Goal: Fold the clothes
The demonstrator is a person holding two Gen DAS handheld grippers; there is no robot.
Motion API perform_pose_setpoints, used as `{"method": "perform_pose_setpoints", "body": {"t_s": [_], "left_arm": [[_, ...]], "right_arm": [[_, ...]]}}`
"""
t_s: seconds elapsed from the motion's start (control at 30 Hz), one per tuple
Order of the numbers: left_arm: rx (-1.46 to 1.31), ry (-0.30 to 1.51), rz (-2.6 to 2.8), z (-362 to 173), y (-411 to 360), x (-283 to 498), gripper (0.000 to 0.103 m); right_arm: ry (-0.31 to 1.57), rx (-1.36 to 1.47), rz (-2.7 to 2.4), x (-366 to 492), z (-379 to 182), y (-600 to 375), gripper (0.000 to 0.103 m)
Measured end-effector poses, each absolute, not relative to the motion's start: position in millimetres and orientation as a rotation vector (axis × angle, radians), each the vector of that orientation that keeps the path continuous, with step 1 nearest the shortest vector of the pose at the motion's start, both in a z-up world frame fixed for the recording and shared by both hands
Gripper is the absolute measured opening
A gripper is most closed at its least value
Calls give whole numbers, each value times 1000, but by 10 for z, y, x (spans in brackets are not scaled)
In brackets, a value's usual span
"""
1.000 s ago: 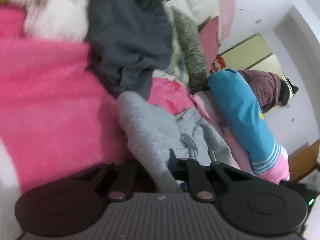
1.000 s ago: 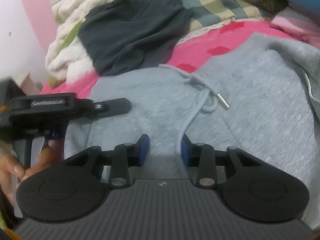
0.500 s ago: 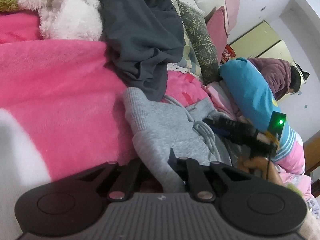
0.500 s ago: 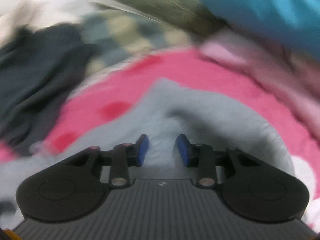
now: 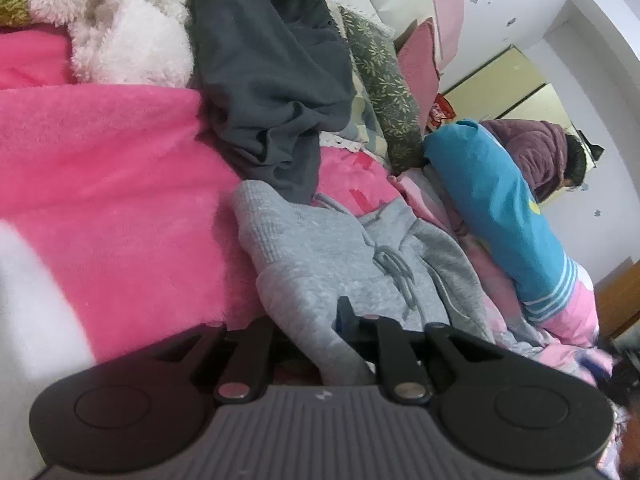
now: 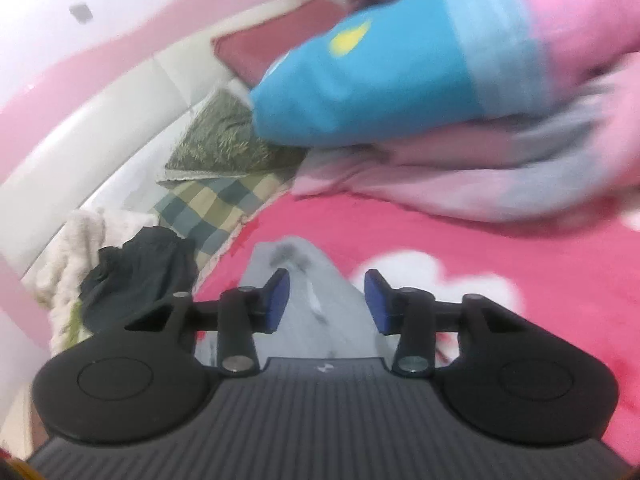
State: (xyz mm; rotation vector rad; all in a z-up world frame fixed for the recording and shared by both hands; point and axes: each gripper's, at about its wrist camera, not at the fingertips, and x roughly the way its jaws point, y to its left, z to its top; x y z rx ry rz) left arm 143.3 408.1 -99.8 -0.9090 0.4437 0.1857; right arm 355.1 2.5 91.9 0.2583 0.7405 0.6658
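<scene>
A grey hoodie (image 5: pixel 320 256) with a drawstring lies crumpled on a pink fleece blanket (image 5: pixel 120 180). My left gripper (image 5: pixel 312 320) is low at its near edge. A thick fold of the hoodie runs between the fingers, and the jaws are opening while the pads still touch the cloth. The left finger is hidden under the fold. In the right wrist view the grey hoodie (image 6: pixel 296 264) shows between and below the blue pads (image 6: pixel 276 300) of my right gripper (image 6: pixel 326 300). Those jaws are opening with gaps on both sides, and they are not pressing on the cloth.
A dark grey garment (image 5: pixel 272 80) and a white fluffy blanket (image 5: pixel 132 40) lie behind the hoodie. A blue bolster (image 5: pixel 500 208) on pink-striped bedding borders the right. A green patterned pillow (image 5: pixel 384 92) leans at the headboard. A person in a purple jacket (image 5: pixel 540 152) sits beyond.
My right gripper swung up and away from the hoodie's drawstring, rolled, widened its jaws and left the left wrist view. The left gripper stayed put on the fold.
</scene>
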Motion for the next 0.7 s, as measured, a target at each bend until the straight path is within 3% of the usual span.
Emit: {"method": "perform_pose_setpoints", "body": {"t_s": [0.17, 0.4, 0.57, 0.7], "left_arm": [[-899, 432, 167, -985, 4059, 1406, 23], [-949, 340, 208, -973, 4108, 1183, 29], [-929, 291, 332, -912, 4024, 1009, 31], [-808, 276, 473, -685, 3843, 818, 40]], "right_arm": [[768, 237, 576, 2410, 1001, -1172, 50], [697, 306, 363, 975, 697, -2416, 52], [651, 476, 258, 409, 403, -3026, 52], [642, 522, 236, 284, 248, -3260, 52]]}}
